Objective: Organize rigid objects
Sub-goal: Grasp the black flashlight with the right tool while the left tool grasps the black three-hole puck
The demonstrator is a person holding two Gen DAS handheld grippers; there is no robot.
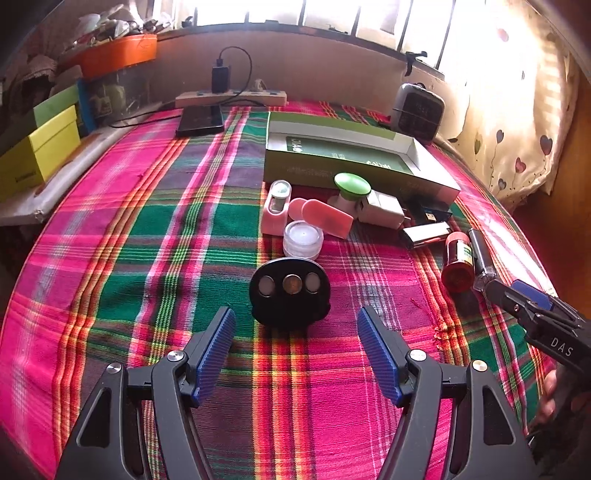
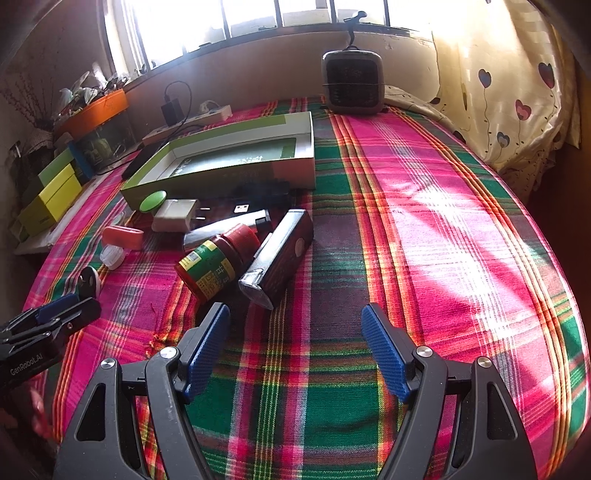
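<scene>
One plaid cloth w/ clutter, barred window behind.

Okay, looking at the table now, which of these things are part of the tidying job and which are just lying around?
Part of the job:
green box, empty
black oval case
red bottle
dark lighter
white charger
clear jar

Just lying about:
heater
power strip
phone
yellow boxes

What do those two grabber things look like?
Both the left gripper and the right gripper have black curved frames with silver round bolts. Their fingers carry ribbed blue pads. White letters, "DAS" and "GenRobot.AI", mark their sides.
</scene>
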